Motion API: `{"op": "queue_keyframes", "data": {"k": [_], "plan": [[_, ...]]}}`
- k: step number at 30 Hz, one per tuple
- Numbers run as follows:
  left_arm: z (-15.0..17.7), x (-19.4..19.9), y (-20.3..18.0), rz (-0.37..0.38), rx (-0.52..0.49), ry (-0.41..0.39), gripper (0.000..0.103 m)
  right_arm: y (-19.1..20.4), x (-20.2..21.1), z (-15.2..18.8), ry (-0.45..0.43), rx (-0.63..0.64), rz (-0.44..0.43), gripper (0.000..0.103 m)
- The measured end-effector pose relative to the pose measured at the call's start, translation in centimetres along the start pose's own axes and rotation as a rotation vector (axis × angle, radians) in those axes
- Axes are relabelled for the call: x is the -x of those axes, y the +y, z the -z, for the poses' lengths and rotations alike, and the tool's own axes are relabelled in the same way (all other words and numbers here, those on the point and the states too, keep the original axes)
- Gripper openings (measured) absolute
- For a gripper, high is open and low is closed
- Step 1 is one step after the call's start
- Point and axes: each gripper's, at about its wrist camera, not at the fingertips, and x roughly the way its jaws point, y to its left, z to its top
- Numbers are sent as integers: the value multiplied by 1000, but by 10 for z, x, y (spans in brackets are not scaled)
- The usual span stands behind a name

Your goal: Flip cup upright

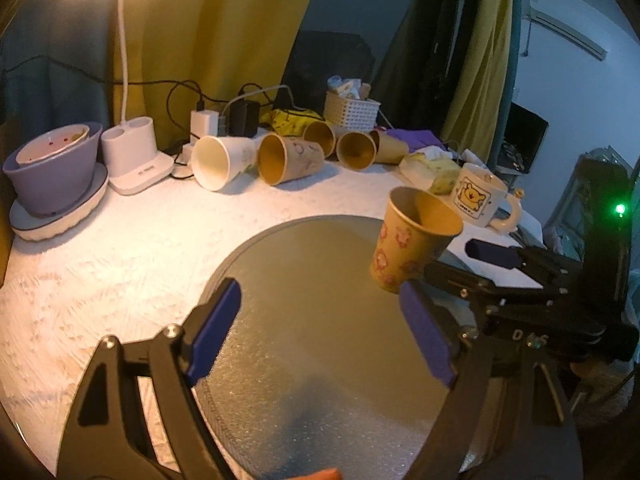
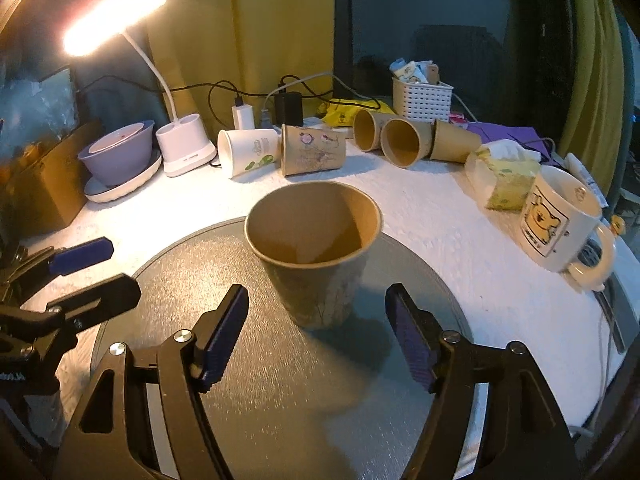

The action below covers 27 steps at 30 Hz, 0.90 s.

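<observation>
A brown paper cup (image 2: 316, 256) with a flower print stands upright, mouth up, on a round grey disc (image 2: 248, 392). My right gripper (image 2: 316, 332) is open, its blue pads on either side of the cup's base and apart from it. In the left wrist view the same cup (image 1: 412, 240) stands at the disc's (image 1: 320, 320) right side, with the right gripper (image 1: 448, 272) beside it. My left gripper (image 1: 320, 332) is open and empty over the disc, left of the cup. It also shows in the right wrist view (image 2: 96, 268) at the left edge.
Several paper cups (image 2: 312, 152) lie on their sides at the back of the white table. A bear mug (image 2: 560, 220) and tissue pack (image 2: 508, 176) sit at the right. A lamp base (image 2: 184, 148), purple bowl (image 2: 120, 156), white basket (image 2: 420, 96) and chargers line the back.
</observation>
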Motion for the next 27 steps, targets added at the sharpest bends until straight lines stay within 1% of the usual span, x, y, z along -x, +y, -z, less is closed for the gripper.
{"op": "queue_keyframes", "data": {"k": [6,12,16,20,27], "plan": [[2,5,-8,2,-27,-20,84,-6,20,9,-9,-20,21,74],[3,13,-20,35,-62,-43,85,-9,43,19,-24,-30,36,74],[4,22,-28,48,-82,-78,90,-9,57,22,-38,-35,44,74],[4,32,-34,50,-98,-121,90,-11,72,26,-59,-43,53,74],[2,51,-41,59,-102,-184,90,-15,108,27,-125,-50,78,74]]}}
